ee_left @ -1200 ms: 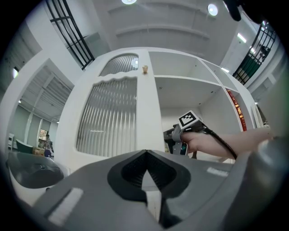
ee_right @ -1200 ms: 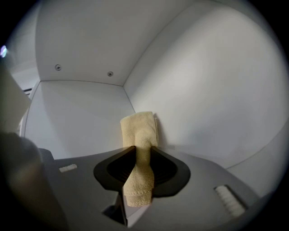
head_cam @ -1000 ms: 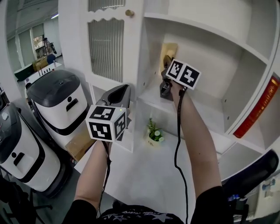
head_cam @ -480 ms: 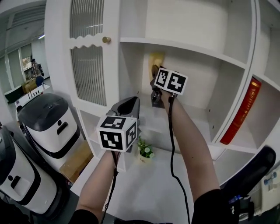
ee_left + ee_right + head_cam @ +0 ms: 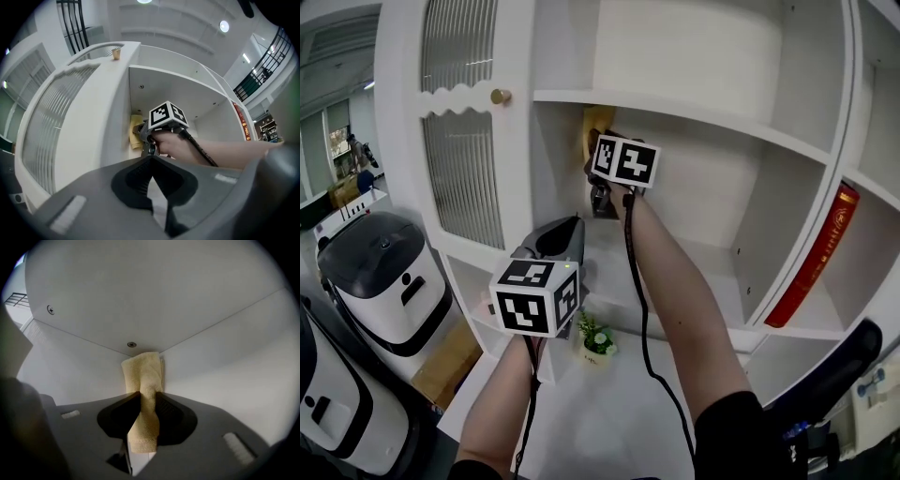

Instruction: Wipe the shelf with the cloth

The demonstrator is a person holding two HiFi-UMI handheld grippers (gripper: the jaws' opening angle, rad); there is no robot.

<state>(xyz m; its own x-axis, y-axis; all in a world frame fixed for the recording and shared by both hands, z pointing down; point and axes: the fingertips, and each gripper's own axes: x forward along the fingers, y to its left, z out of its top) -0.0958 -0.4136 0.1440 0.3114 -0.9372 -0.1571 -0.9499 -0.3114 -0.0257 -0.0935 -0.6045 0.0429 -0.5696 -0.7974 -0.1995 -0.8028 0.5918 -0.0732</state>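
A yellow cloth point(image 5: 143, 373) is pinched between the jaws of my right gripper point(image 5: 147, 397) and pressed into the upper back left corner of a white shelf compartment point(image 5: 220, 357). In the head view the cloth point(image 5: 589, 122) shows just past the right gripper point(image 5: 596, 142), under the upper shelf board point(image 5: 694, 112). My left gripper point(image 5: 565, 225) hangs lower, in front of the cabinet, shut with nothing in it. The left gripper view looks over its closed tips point(image 5: 151, 159) at the cloth point(image 5: 135, 132) and the right gripper point(image 5: 146, 136).
A red book point(image 5: 814, 262) leans in the compartment to the right. On the lower shelf sits a small potted plant point(image 5: 595, 339). A reeded-glass door with a brass knob point(image 5: 500, 96) is at the left. White and black machines point(image 5: 380, 267) stand on the floor.
The head view has swung right and up along the cabinet. My right gripper keeps the cloth against the back corner and sits closer under the upper board. The left gripper stays low.
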